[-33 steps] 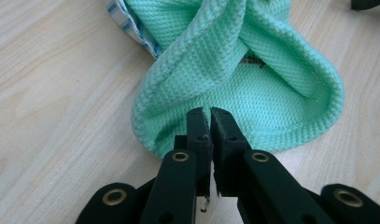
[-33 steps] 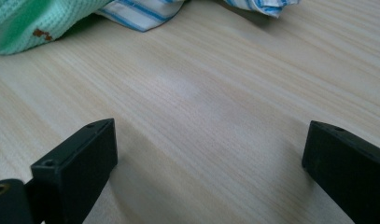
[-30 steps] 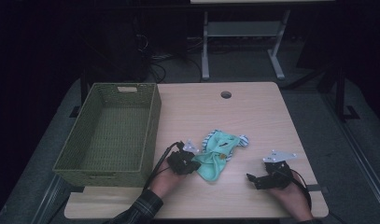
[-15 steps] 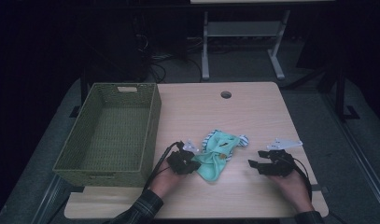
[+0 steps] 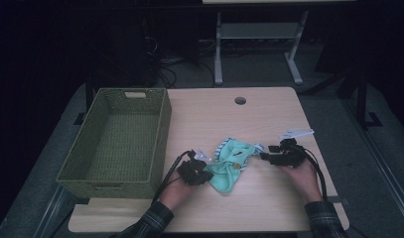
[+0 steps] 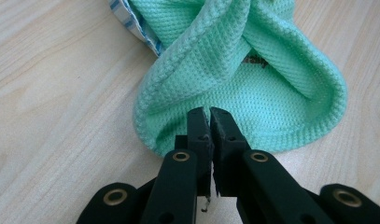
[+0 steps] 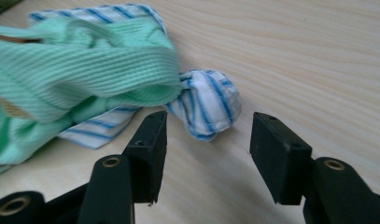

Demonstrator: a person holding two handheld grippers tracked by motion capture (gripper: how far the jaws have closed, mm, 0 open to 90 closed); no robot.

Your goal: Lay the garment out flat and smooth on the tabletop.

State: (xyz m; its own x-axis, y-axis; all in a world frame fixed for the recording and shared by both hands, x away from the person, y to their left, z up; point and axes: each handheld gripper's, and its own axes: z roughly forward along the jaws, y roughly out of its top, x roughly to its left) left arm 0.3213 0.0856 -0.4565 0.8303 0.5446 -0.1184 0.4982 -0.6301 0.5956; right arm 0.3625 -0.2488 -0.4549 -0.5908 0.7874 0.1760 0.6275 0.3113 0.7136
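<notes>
The cloth (image 5: pixel 233 162) lies on the surface (image 5: pixel 269 198), right of the basket (image 5: pixel 117 136). Its near edge is pinched by the left gripper (image 6: pixel 209 116); the right gripper (image 7: pixel 208 137) is held open before a striped corner (image 7: pixel 208 105). This corner can be pushed away and missed.

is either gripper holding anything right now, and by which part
The left gripper is shut on the green cloth, pinching its near folded edge. The right gripper is open, holding nothing.

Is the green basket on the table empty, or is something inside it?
Empty. In the high view the green basket shows only its bare woven floor; the mint cloth lies outside it on the table, beside both grippers.
</notes>
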